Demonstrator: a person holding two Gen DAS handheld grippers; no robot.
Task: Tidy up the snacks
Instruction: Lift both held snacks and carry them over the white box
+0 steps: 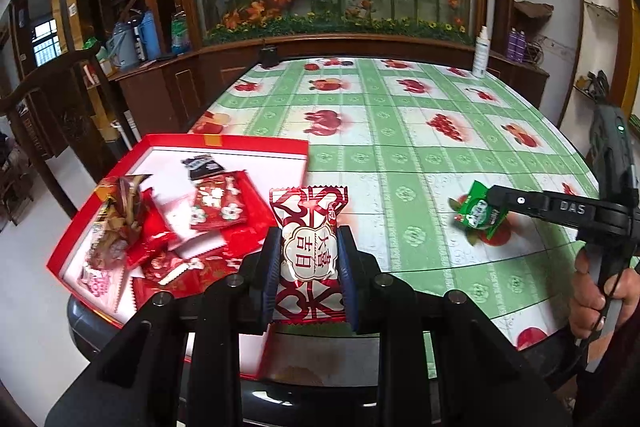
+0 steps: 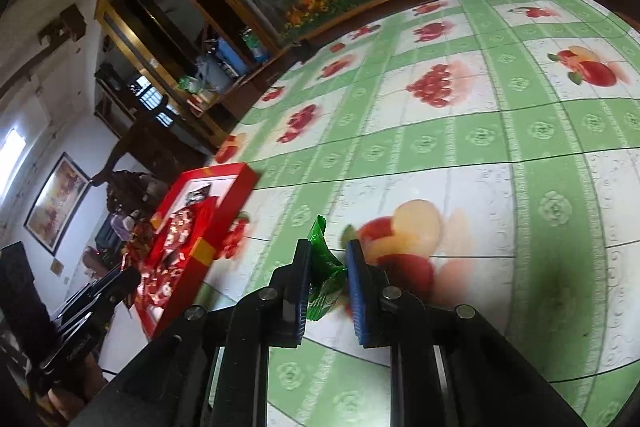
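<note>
My left gripper [image 1: 308, 259] is shut on a red and white candy packet [image 1: 308, 247] and holds it upright just right of the red box [image 1: 224, 143]. The box holds several red and brown snack packets [image 1: 216, 207]. In the right wrist view, my right gripper [image 2: 329, 275] has its jaws around a green snack packet [image 2: 323, 271] on the tablecloth; the left pad touches it and a gap shows at the right pad. The same green packet [image 1: 476, 211] shows at the right gripper's tip in the left wrist view. The red box [image 2: 224, 207] lies to its left.
The table has a green and white fruit-print cloth [image 1: 400, 155]. A white spray bottle [image 1: 481, 53] stands at the far right edge, and a small black object [image 1: 269, 55] at the far edge. A wooden chair [image 1: 44, 107] stands left of the table.
</note>
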